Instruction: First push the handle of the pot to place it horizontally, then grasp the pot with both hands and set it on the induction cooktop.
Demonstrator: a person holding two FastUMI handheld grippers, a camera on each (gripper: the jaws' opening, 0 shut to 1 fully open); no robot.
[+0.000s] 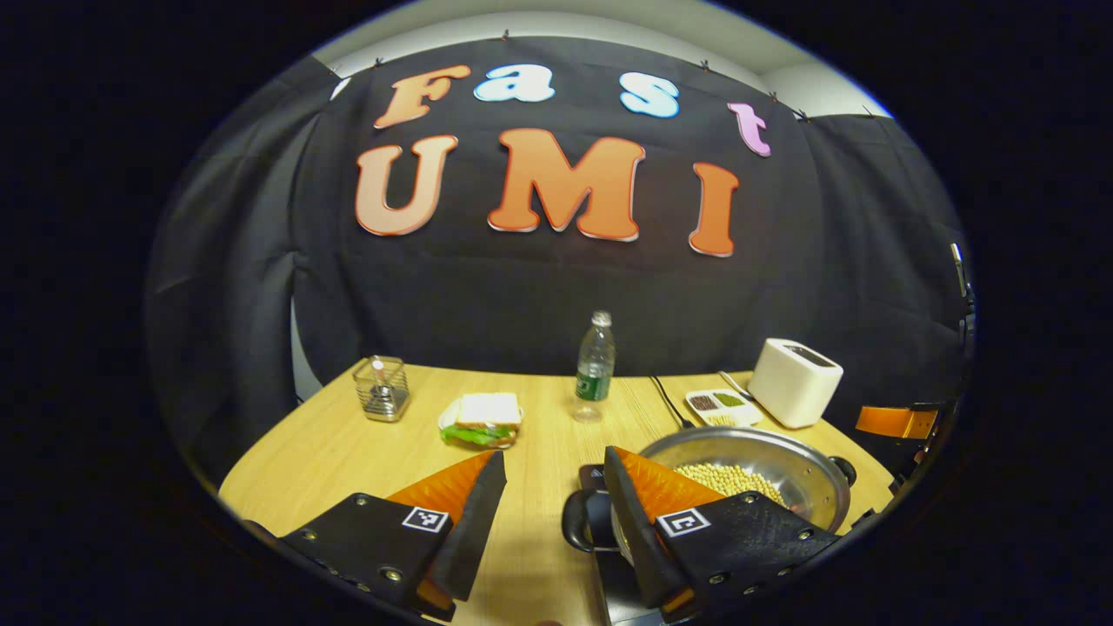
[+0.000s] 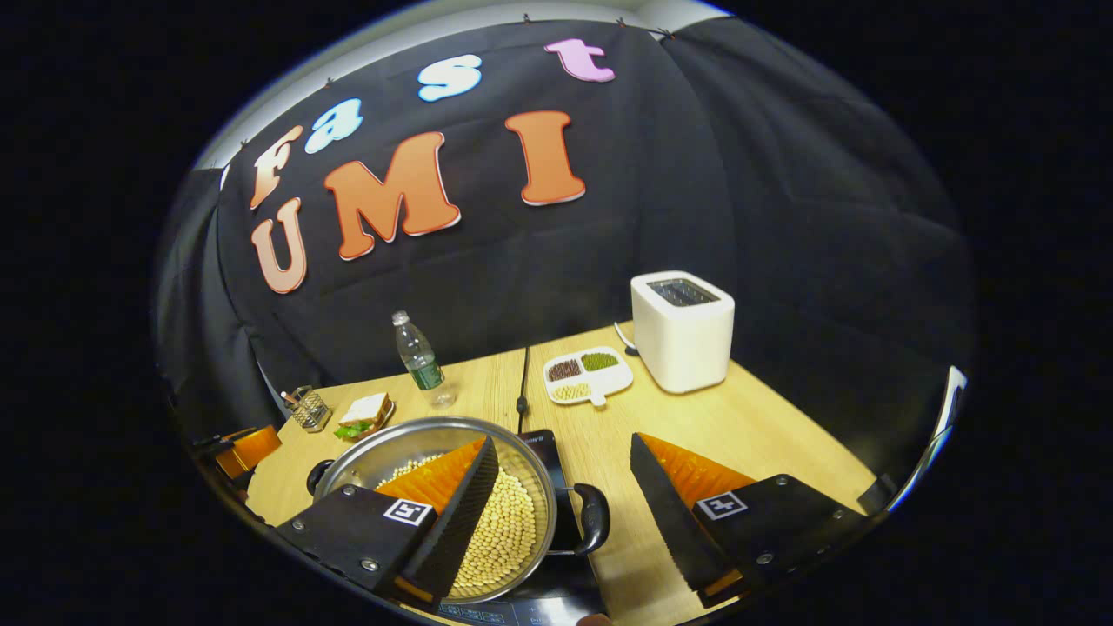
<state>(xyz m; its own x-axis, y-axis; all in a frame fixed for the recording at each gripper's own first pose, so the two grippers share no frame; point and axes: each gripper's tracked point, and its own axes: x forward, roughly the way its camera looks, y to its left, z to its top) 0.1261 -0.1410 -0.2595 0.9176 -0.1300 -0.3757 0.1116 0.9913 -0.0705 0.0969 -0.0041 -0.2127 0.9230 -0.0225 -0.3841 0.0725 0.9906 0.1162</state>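
Black cloth backs a pale wooden bench [image 1: 539, 417], and over it both tongs gape wide, holding nothing: the left tongs [image 1: 552, 487] straddle the pot's [image 1: 765, 474] near loop handle [image 1: 578, 522], the right tongs [image 2: 565, 474] its opposite handle [image 2: 591, 517]. Between them, the bean-filled pot appears already seated on the dark induction cooktop [image 2: 543, 600], handles lying across from one hand to the other.

Your left gripper view faces the wall from close beside the pot [image 1: 756, 482] (at its handle); your right gripper view mirrors it, sharing bottle [image 2: 418, 356] and toaster [image 2: 683, 329].

A silver pot [image 2: 435, 487] of pale yellow beans [image 2: 509, 530], black handles [image 2: 593, 519], a white toaster [image 2: 683, 329], light wood table [image 2: 765, 426].
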